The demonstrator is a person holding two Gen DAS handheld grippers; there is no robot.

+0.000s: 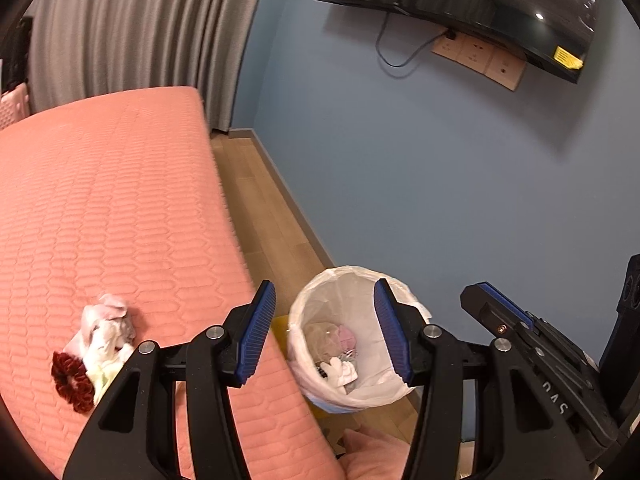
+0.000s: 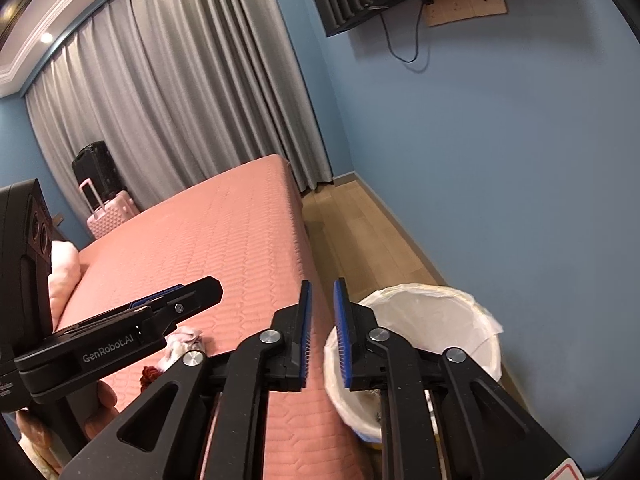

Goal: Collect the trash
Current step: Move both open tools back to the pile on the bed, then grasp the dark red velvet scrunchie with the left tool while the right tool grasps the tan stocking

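Left gripper (image 1: pixel 325 330) fingers spread, empty – right gripper (image 2: pixel 323 330) fingers slightly parted, empty – lined bin (image 1: pixel 352 280) below, pink bed (image 1: pixel 120 200) alongside

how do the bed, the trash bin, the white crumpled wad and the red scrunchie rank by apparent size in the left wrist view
1. bed
2. trash bin
3. white crumpled wad
4. red scrunchie

The wad and scrunchie lie together on the bed; a finger partly covers the wad, so that gap is less sure.

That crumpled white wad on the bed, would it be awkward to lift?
Probably not. The white wad looks like crumpled tissue or cloth, so likely light and squashy. Being loose, part may droop or tear away. The dark red scrunchie touching it might snag and tag along.
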